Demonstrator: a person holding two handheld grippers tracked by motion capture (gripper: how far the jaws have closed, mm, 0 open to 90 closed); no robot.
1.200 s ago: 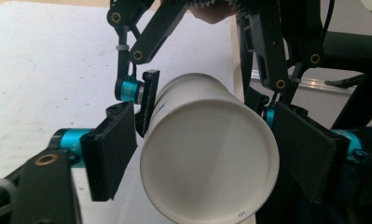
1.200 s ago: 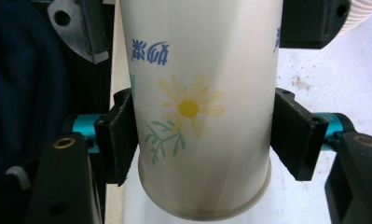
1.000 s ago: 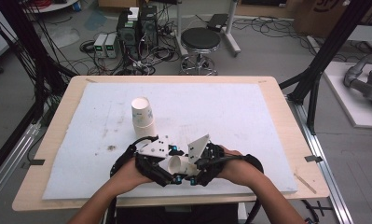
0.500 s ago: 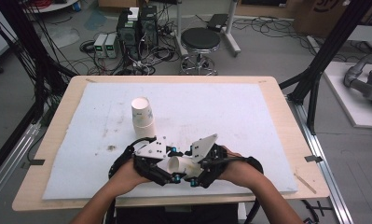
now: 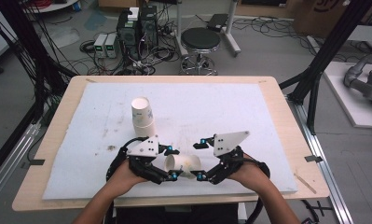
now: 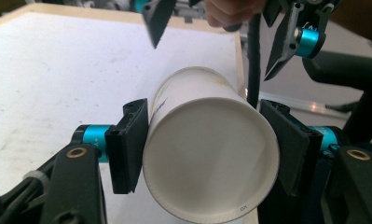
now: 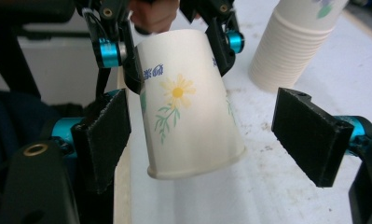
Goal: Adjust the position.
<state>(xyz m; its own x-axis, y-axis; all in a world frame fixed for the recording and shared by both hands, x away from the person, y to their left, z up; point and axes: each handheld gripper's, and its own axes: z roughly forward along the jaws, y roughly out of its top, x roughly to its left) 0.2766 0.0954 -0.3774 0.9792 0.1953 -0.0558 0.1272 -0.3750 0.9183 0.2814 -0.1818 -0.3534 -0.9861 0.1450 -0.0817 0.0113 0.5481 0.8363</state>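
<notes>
- Left gripper [image 5: 171,163]: nearest the front edge, jaws pinched on opposite walls of the paper cup [image 5: 183,165]; in the left gripper view, both black pads flat against the cup's sides, no gap showing.
- Paper cup: white with a yellow flower print, lying on its side, held low over the front strip of the white mat [image 5: 230,112], between the two grippers; contact with the mat not possible to tell.
- Right gripper [image 5: 198,160]: jaws spread wide; in the right gripper view, one pad just beside the cup wall and the other well apart from it. Half a second ago set close against the cup; since then opened and drawn off to the right.
- Meaning, as a judgement: cup carried by the left gripper alone, hand-over or pull-apart step apparently finished, right gripper free for the next reach.
- Stack of cups [image 5: 142,116]: upright, mid-mat, beyond the left gripper, well apart from the held cup; same place as a second ago.
- Table [image 5: 277,93]: pale wood rim around the mat.
- Stool [image 5: 200,39]: on the floor past the far edge.
</notes>
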